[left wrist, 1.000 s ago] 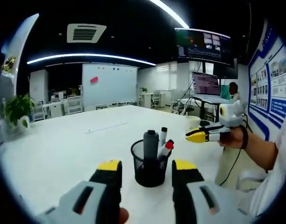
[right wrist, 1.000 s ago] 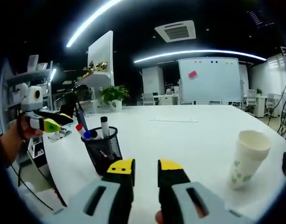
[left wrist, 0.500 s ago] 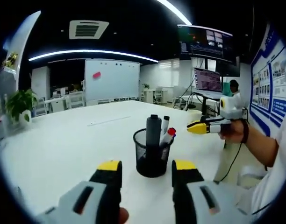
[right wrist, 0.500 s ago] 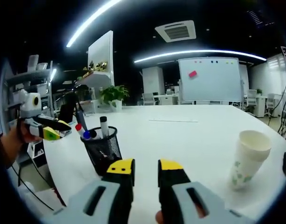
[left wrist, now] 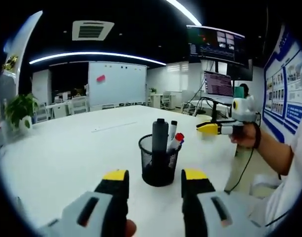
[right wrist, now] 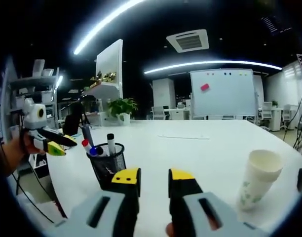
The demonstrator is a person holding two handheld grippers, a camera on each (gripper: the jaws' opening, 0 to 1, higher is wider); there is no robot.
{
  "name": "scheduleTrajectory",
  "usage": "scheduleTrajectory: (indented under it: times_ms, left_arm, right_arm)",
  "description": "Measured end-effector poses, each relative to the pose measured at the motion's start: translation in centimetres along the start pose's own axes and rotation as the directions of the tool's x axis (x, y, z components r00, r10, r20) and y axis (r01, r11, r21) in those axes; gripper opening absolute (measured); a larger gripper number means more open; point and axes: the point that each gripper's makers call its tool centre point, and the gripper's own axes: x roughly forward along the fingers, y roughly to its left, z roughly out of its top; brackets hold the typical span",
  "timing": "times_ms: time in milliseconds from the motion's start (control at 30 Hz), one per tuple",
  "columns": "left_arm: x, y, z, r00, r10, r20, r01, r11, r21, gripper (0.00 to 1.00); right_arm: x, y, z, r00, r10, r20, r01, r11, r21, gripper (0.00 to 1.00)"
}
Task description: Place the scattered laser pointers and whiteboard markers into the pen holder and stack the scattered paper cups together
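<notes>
In the left gripper view the left gripper (left wrist: 154,181) sits low, its two yellow-tipped jaws standing apart with nothing between them. Just beyond the tips stands the pen holder (left wrist: 159,168) — a black wire-mesh cup, round and upright, on the white table (left wrist: 57,153). Out of it rise a thick dark grey cylinder (left wrist: 160,134), tallest of the lot, a white-bodied marker with a black cap (left wrist: 172,129) behind it, and a marker with a red cap (left wrist: 177,139) leaning toward the right.

To the right of the holder, past the table's near edge, a person's hand (left wrist: 244,139) holds the right gripper (left wrist: 205,128) level in the air; its yellow tips look close together, but how far the jaws are parted cannot be told from this side-on angle.

The right gripper view settles it: the right gripper's own jaws rise from the bottom with a narrow gap between the yellow tips, and nothing is in it. Here the pen holder stands left of the jaws, near the table's left edge, with a red-capped marker, a blue-tipped one (right wrist: 93,150) and a black-capped one poking up. Well apart to the right, toward the table's right edge, stands a stack of paper cups (right wrist: 255,179) — white, with a green print low on the side, open mouth upward, tilted a little.
</notes>
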Motion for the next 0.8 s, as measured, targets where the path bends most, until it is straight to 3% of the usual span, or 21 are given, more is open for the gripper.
scheduleTrajectory:
  times_ms: [300,367,433,800]
  left_arm:
    - [0.2,-0.5,0.3,1.0,-0.01,0.006,0.01,1.0,0.009,0.43]
    - [0.2,-0.5,0.2,1.0,-0.012,0.005,0.012,1.0,0.01,0.43]
    - [0.2,-0.6,0.1,1.0,-0.013,0.005,0.013,1.0,0.005,0.43]
    - [0.0,-0.3,-0.1,1.0,-0.016,-0.003,0.016,1.0,0.015,0.43]
  right_arm:
    - [-0.4,-1.0,0.4,1.0,-0.019,0.013,0.019,1.0,-0.017,0.24]
    - [-0.5,-0.6,1.3,0.998,0.006,0.066,-0.004,1.0,-0.029,0.26]
    - [-0.7,-0.6,1.5,0.997,0.009,0.077,-0.007,1.0,-0.026,0.29]
    - [-0.6,-1.3,2.0,0.996,-0.014,0.089,0.025,0.992,-0.12,0.3]
